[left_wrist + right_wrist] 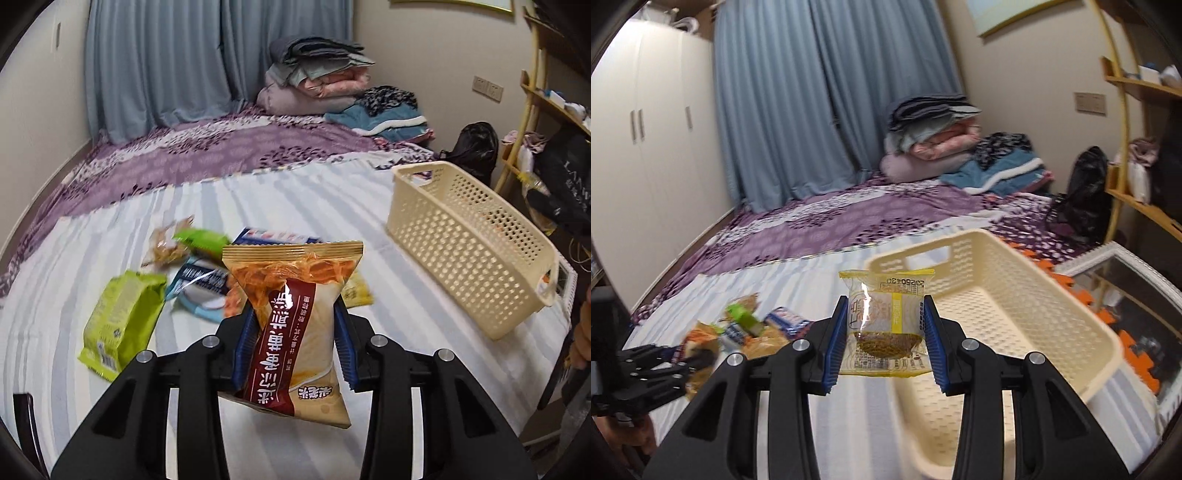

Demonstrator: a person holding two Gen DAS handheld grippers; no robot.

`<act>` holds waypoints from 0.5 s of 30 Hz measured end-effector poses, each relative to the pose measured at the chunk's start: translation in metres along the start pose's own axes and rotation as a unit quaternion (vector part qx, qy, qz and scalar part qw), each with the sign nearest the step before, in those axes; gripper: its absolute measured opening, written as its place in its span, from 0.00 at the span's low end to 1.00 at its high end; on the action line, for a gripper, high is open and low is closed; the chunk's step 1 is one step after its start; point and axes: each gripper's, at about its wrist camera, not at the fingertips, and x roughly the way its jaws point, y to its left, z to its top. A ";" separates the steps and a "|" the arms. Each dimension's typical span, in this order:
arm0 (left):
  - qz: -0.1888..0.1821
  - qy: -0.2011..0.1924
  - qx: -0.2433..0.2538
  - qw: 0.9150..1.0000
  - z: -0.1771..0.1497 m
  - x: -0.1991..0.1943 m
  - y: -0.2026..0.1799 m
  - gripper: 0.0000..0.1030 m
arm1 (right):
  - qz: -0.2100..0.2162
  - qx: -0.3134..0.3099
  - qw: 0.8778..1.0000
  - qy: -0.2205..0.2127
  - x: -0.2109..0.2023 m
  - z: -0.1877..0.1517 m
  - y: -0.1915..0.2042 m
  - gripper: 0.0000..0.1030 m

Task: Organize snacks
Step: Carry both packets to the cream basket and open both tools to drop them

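We see a glossy tan-and-maroon plastic-film snack bag point(295, 317), crinkled and catching glare, pressed between ribbed blue pads point(243, 350) on the matt black plastic left gripper point(293, 347), whose joints carry shiny metal pins. At two o'clock from it sits a cream perforated plastic basket point(469, 243), smooth with a dull sheen. At nine o'clock lies a lime-green foil-like packet point(118, 321). The right gripper point(886, 343), of the same matt black plastic, clamps a clear glossy yellow-edged wrapper point(886, 321). Beneath lies a soft striped white-and-grey cloth sheet point(295, 199), matt.
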 end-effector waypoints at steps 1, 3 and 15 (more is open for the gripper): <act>-0.004 -0.003 0.005 1.000 0.004 -0.001 -0.006 0.38 | -0.015 0.008 1.000 0.001 0.001 -0.001 -0.011 0.39; -0.012 -0.008 0.017 1.000 0.012 -0.003 -0.020 0.38 | -0.039 0.022 0.999 0.006 0.005 -0.003 -0.029 0.42; -0.075 -0.017 0.084 0.993 0.053 0.006 -0.107 0.38 | -0.083 0.076 0.994 -0.003 -0.002 -0.025 -0.091 0.67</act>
